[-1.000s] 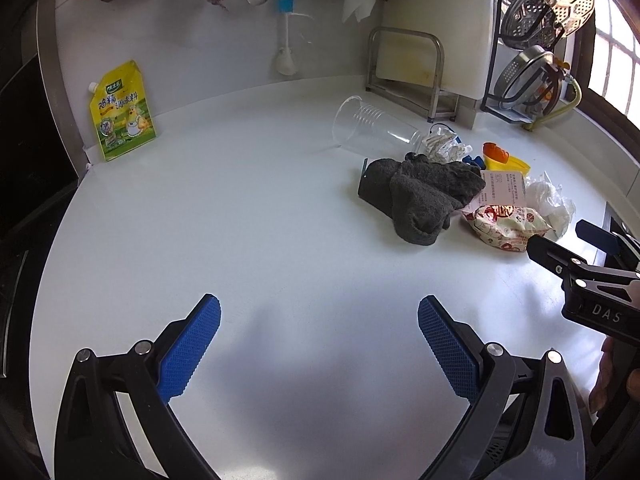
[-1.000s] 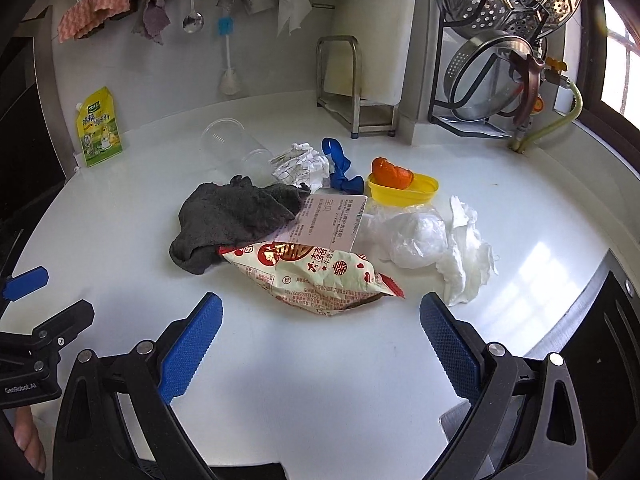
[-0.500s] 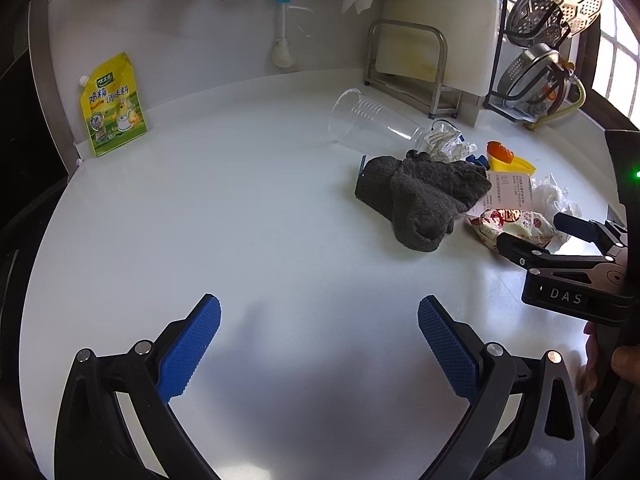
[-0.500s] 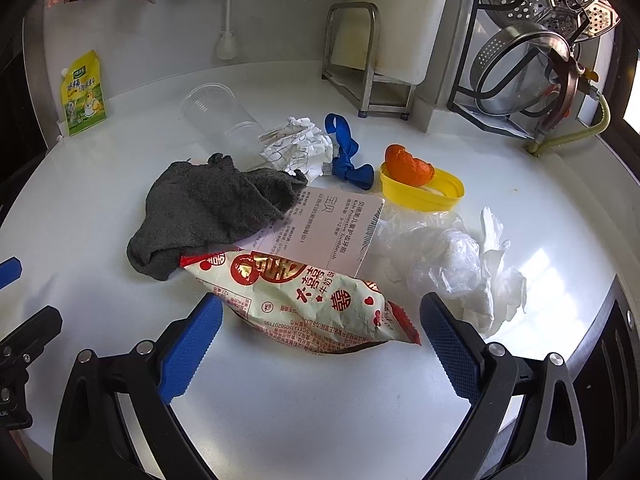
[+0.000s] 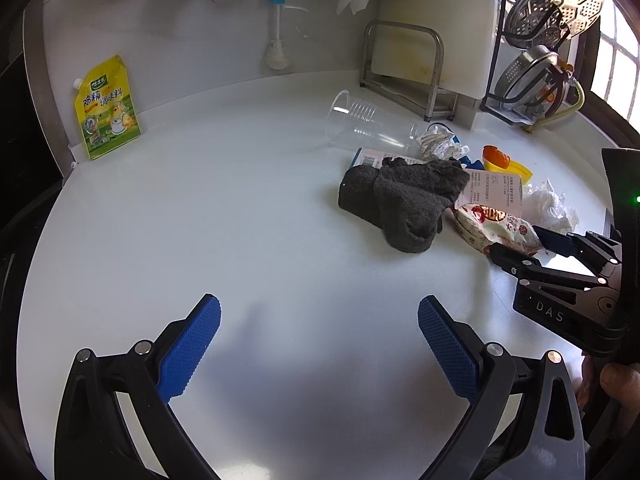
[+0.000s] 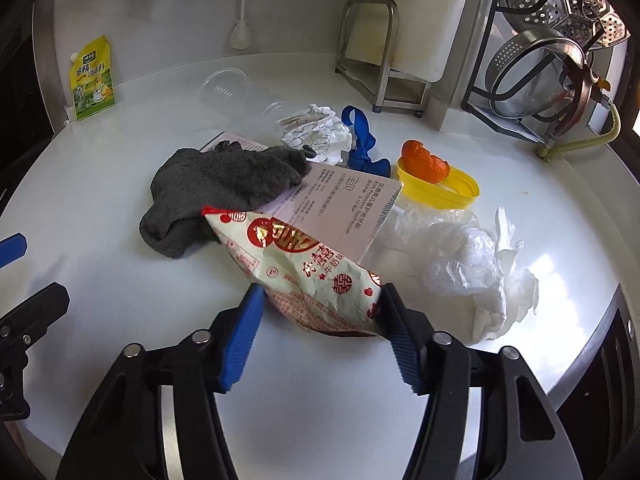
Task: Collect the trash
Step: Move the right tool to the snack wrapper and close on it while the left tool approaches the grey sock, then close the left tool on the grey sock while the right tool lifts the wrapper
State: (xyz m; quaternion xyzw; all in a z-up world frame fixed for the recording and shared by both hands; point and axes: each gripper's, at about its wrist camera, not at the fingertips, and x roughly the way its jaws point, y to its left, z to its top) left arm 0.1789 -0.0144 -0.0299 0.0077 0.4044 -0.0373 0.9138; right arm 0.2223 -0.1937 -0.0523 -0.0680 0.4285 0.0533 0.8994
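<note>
The step in hand looks like the first pickup: the right gripper (image 6: 320,316) has its jaws closing around the near end of the crinkled white-and-red foil snack bag (image 6: 304,264), which lies on the white countertop (image 6: 120,300) at the front of the litter pile. Both blue pads already meet the bag's sides, so I judge it as just gripped, though the squeeze is not finished. Next, the move calls for a firm pinch and a clean lift — the bag's far end sits partly under a printed white card (image 6: 352,204) and against a dark grey knitted cloth (image 6: 224,188), which may drag along.

The left gripper (image 5: 320,344) hangs over bare counter, jaws wide apart and empty.

The right wrist view alone shows the pads on the bag, plus the crumpled clear plastic wrap (image 6: 460,256) and orange peel in a yellow lid (image 6: 436,180). The left wrist view shows the right gripper from the side, and a tipped clear plastic cup (image 5: 368,128) more plainly — no bin appears in either
</note>
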